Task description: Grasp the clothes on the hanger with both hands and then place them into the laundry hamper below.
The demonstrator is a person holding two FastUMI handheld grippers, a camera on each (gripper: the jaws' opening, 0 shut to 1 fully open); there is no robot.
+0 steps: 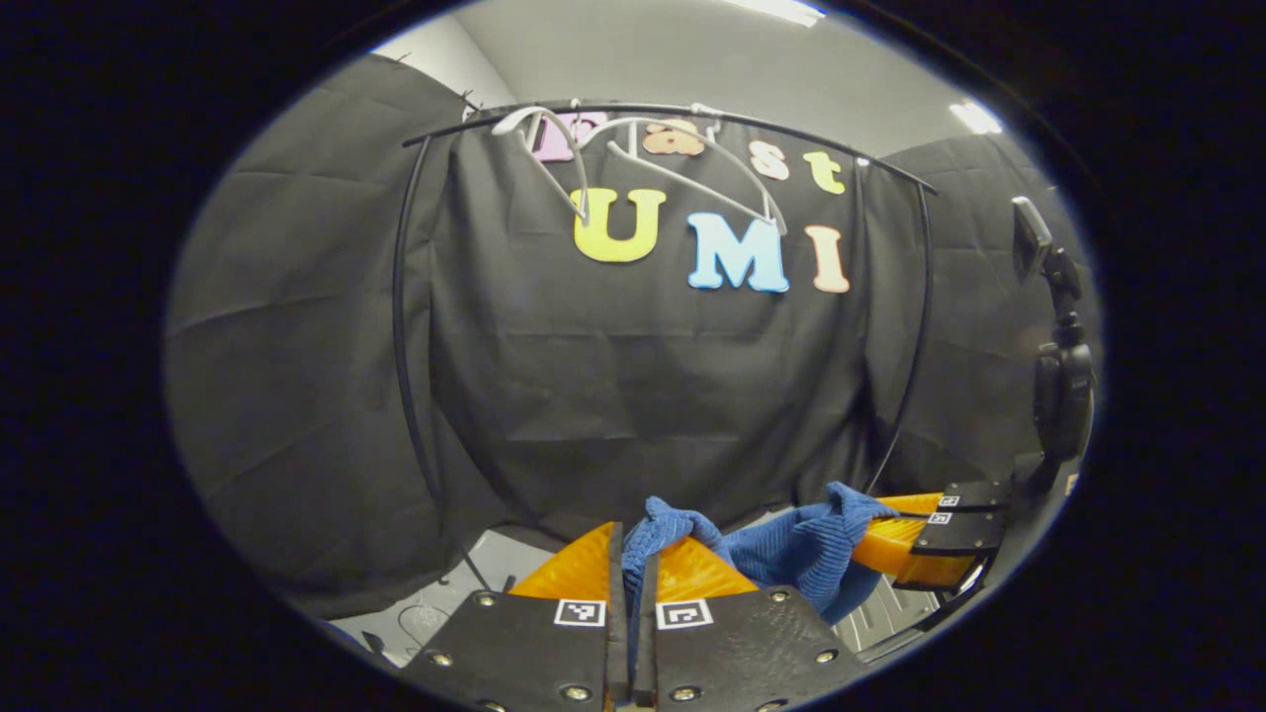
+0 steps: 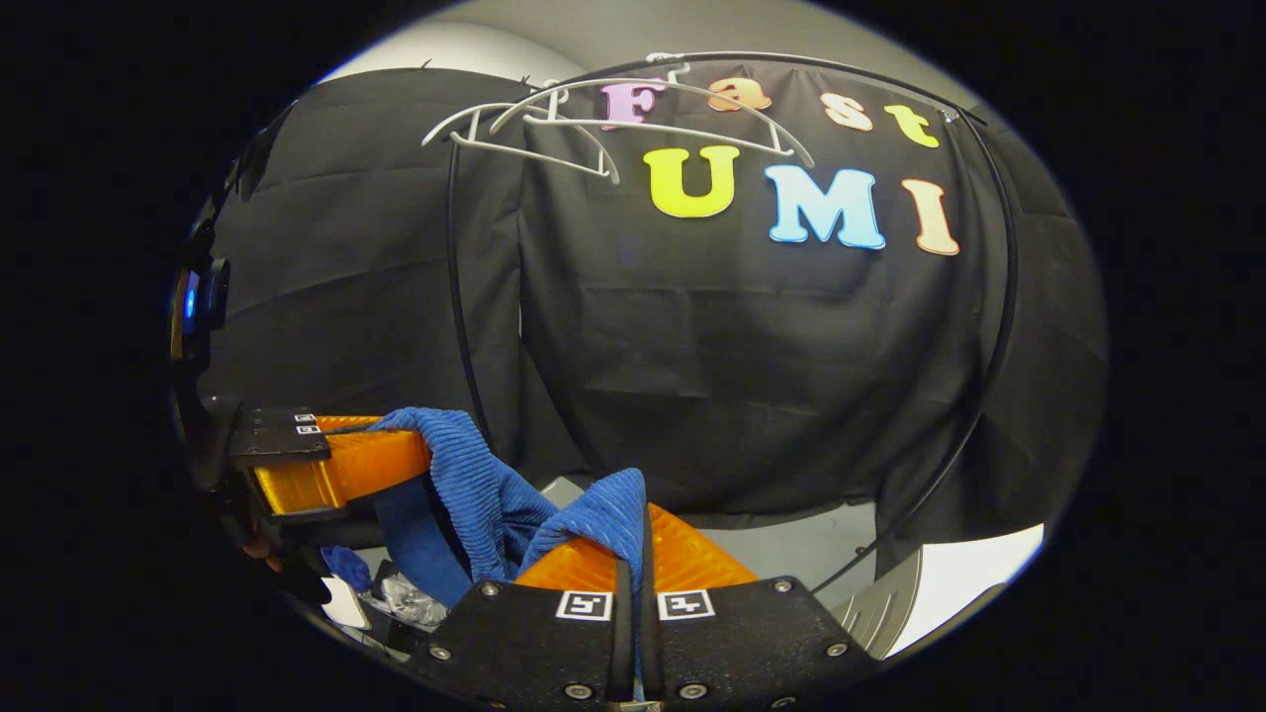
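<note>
Both grippers, the left gripper [image 1: 633, 574] and the right gripper [image 2: 633, 554], are clenched on the blue garment [image 1: 791, 549] below the bare hangers [image 1: 682, 158] (hamper unseen), so lower both together before releasing.

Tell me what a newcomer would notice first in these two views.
The blue cloth, low in both views, stretched between the left gripper and the right gripper, each shut on an end of it. Next, the bare white hangers on the black rail up top, in front of the booth's black wall.
</note>
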